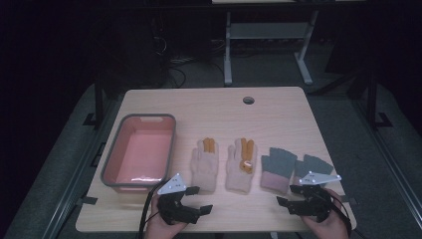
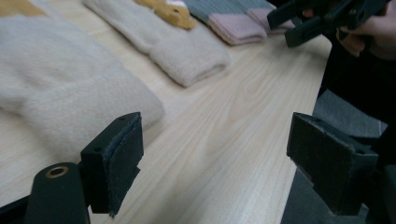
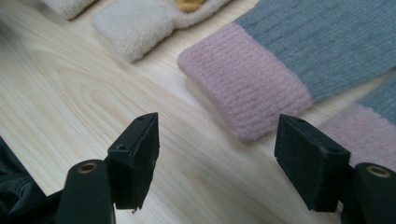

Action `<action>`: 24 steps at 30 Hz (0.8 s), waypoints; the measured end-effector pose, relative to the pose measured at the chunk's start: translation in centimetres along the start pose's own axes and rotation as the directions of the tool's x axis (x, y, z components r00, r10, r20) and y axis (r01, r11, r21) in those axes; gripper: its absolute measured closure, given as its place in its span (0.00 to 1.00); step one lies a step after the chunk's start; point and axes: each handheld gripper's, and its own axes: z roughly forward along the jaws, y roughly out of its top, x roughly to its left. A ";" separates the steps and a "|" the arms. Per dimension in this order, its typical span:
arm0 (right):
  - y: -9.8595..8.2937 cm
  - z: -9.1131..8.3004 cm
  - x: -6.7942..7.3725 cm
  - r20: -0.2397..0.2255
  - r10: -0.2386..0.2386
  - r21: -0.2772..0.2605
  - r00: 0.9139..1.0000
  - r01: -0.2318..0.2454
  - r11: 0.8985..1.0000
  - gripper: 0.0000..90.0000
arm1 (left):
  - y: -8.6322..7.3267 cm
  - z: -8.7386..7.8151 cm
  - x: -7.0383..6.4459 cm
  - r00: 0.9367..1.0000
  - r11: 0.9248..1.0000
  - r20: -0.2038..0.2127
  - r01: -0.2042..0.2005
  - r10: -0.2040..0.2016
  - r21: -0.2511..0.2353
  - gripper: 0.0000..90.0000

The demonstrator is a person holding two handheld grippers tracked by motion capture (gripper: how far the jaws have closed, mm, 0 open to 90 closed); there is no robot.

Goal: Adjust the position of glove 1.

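Black L tongs (image 1: 203, 199) & R tongs (image 1: 284, 195) agape, low near gloves (image 1: 240, 165).

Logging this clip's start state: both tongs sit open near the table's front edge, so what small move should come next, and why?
Probably ease the left tongs forward onto the cuff of the nearest cream glove. Both tongs are open and hold nothing, four gloves lie flat in a row, and the pink bin stands on that side. The right tongs sit close to the grey glove.
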 end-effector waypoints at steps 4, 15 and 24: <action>0.3 0.3 0.2 -0.021 -0.007 0.013 1.000 0.007 1.000 0.34 | 0.0 -0.2 0.3 1.000 1.000 -0.015 -0.002 0.002 -0.001 0.21; 2.8 1.1 0.9 -0.098 -0.031 0.026 0.995 0.034 0.999 0.33 | -0.4 -0.6 0.2 0.999 1.000 -0.033 0.021 -0.021 -0.014 0.21; 6.7 1.2 1.9 -0.116 -0.089 0.092 0.989 0.100 0.991 0.33 | -0.3 -1.1 0.3 0.999 0.999 -0.017 0.038 -0.038 -0.023 0.22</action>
